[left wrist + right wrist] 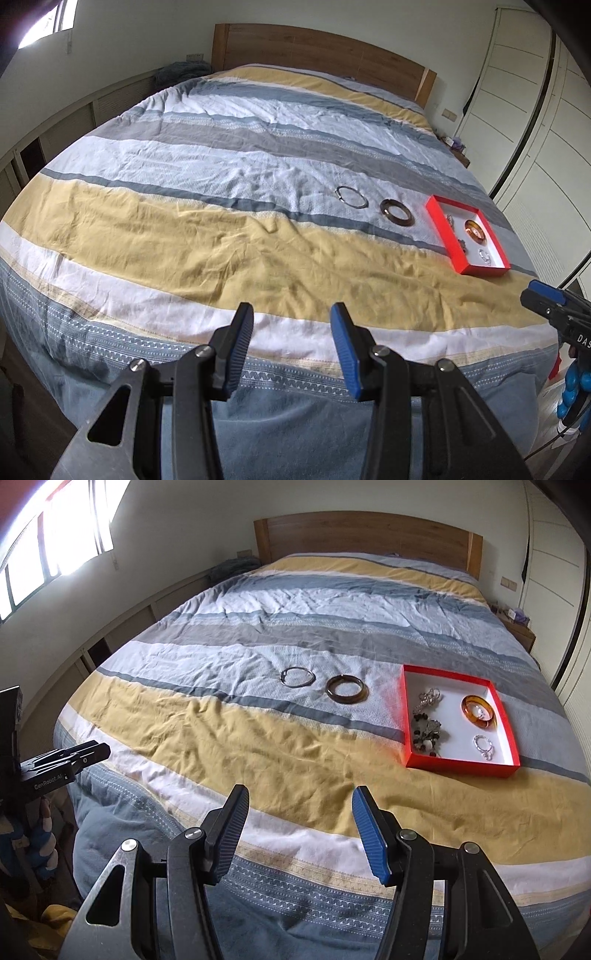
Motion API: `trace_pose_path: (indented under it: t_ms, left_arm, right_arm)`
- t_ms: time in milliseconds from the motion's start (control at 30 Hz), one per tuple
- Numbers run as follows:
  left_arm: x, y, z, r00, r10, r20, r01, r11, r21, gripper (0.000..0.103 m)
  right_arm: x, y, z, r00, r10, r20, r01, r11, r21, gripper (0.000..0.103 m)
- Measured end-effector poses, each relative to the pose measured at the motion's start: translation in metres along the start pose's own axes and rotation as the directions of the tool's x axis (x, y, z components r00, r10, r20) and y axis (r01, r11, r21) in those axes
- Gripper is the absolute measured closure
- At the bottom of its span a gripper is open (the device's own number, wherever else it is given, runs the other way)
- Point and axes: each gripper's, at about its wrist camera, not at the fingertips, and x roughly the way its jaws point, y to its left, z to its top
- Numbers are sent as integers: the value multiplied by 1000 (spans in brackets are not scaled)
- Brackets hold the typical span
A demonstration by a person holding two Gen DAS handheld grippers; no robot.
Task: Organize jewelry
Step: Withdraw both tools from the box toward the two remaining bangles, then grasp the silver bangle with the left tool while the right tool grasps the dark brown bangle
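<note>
A thin silver bangle (pixel 297 677) (pixel 351 197) and a dark brown bangle (pixel 347 689) (pixel 397 212) lie side by side on the striped bedspread. Right of them sits a red tray (pixel 461 768) (pixel 484 268) with a white inside. It holds an amber bangle (pixel 478 709) (pixel 475 229), a small clear bracelet (pixel 484 746) and a tangle of silver and dark beaded pieces (pixel 428 723). My left gripper (pixel 292 321) is open over the bed's near edge, nothing between its fingers. My right gripper (pixel 301 806) is open too, well short of the jewelry.
The bed (pixel 258 746) has a wooden headboard (pixel 369 535) at the far end. White wardrobe doors (pixel 535 122) run along the right. A low cabinet (pixel 122 635) and a window (pixel 48 542) are on the left. A nightstand (pixel 517 627) stands at the far right.
</note>
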Motion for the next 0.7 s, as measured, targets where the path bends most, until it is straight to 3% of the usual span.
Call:
trace_pose_path:
  t_ms: [233, 367, 700]
  left_arm:
    - [53, -2, 8, 996, 54, -76, -52, 998, 25, 62]
    - [85, -5, 23, 993, 47, -108, -44, 999, 30, 62]
    - [175, -43, 110, 994, -43, -102, 48, 998, 49, 62]
  right_arm:
    - [56, -23, 15, 998, 21, -61, -19, 999, 41, 45]
    - [90, -35, 33, 997, 29, -76, -25, 998, 56, 45]
    - [184, -62, 107, 998, -1, -63, 7, 994, 108, 49]
